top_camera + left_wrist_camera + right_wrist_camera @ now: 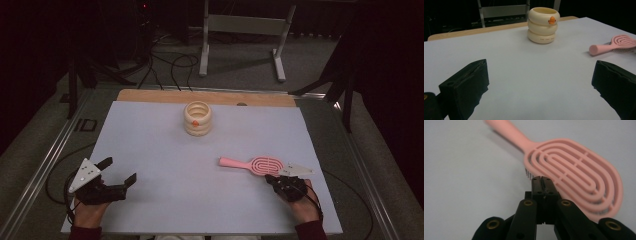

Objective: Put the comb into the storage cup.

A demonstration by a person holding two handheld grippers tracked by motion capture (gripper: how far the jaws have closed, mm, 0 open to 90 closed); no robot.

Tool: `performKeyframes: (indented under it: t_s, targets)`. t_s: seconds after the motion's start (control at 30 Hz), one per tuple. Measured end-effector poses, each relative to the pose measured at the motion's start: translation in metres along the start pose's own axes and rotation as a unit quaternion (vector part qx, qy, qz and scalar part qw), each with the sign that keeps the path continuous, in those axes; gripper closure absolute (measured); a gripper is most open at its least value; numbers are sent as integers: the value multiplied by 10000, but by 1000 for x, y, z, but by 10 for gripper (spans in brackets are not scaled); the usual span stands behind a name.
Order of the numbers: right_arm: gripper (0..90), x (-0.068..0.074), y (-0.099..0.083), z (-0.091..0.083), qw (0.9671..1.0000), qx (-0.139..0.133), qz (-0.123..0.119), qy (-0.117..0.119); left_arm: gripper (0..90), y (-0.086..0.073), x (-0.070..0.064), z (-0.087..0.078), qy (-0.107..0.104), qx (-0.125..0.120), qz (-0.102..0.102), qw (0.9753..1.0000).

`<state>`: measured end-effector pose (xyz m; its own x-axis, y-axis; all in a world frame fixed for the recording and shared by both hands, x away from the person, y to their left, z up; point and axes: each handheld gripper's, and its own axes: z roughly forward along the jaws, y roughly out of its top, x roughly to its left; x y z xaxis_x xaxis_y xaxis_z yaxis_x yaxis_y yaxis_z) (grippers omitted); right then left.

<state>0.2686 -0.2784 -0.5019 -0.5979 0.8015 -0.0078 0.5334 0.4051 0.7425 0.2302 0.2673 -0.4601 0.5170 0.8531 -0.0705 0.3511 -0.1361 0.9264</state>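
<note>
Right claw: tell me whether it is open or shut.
Shut. In the right gripper view the right claw has its two jaws pressed together with nothing between them, their tips at the edge of the pink hairbrush.

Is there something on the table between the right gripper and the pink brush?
Nothing visible. The right gripper, jaws shut, sits right at the edge of the brush head, with bare table beside it.

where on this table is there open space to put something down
Bare sheet lies between the cream ringed cup and the left gripper, and across the middle, left of the pink hairbrush. It is crowded at the brush, where the shut right gripper sits.
</note>
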Motion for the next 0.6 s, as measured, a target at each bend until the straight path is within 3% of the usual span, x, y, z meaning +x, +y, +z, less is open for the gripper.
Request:
performKeyframes:
  t_s: [0.23, 0.6]
  targets:
    - [900, -14, 8, 10, 9995, 178, 204, -173, 15, 0, 1, -2, 22, -50, -52, 10000]
    - [900, -23, 30, 30, 9978, 375, 314, -458, 15, -1, 3, -3, 31, -59, -84, 9999]
